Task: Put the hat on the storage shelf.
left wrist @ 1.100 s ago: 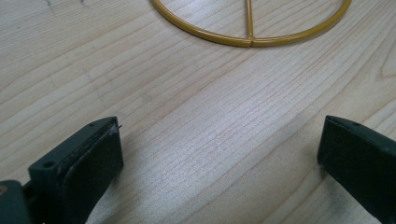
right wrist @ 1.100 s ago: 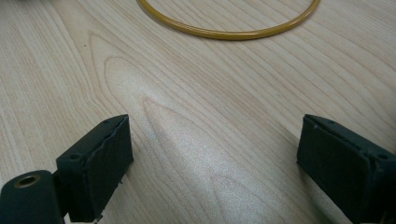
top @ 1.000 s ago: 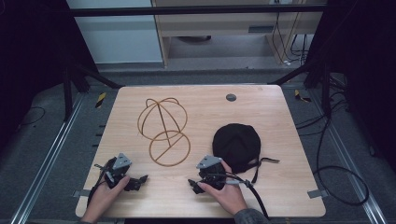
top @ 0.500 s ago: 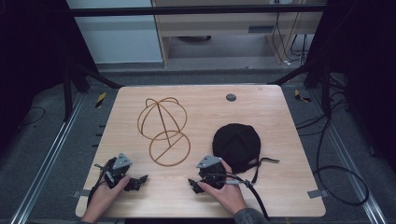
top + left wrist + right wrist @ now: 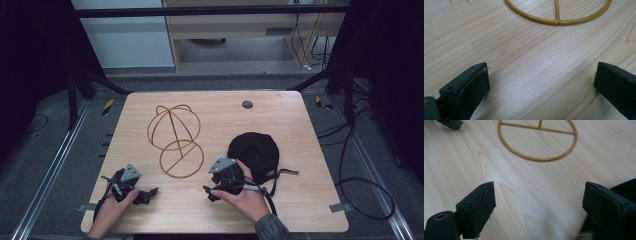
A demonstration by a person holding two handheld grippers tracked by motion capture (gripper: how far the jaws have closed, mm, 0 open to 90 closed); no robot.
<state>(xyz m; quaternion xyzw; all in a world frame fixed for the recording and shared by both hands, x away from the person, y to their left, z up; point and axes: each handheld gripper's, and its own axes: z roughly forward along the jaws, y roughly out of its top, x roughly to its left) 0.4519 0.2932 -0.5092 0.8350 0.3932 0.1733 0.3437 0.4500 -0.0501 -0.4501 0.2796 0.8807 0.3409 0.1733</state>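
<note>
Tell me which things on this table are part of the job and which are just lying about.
Likely part of the job:
- gold wire stand, ring base flat on the table
- black cap, beside the right gripper
- left gripper, jaws open over bare wood

Lying about:
- small dark round disc near the far edge

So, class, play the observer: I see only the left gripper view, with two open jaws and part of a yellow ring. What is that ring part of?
Observer: The ring is the base of a gold wire stand, with a domed wire frame standing behind it, in the high view.
Operator: Anything else on the table?
Observer: A black cap lies to the stand's right.
Operator: Where is the other gripper?
Observer: The right gripper sits beside the cap, its jaws open, in the right gripper view.
</note>
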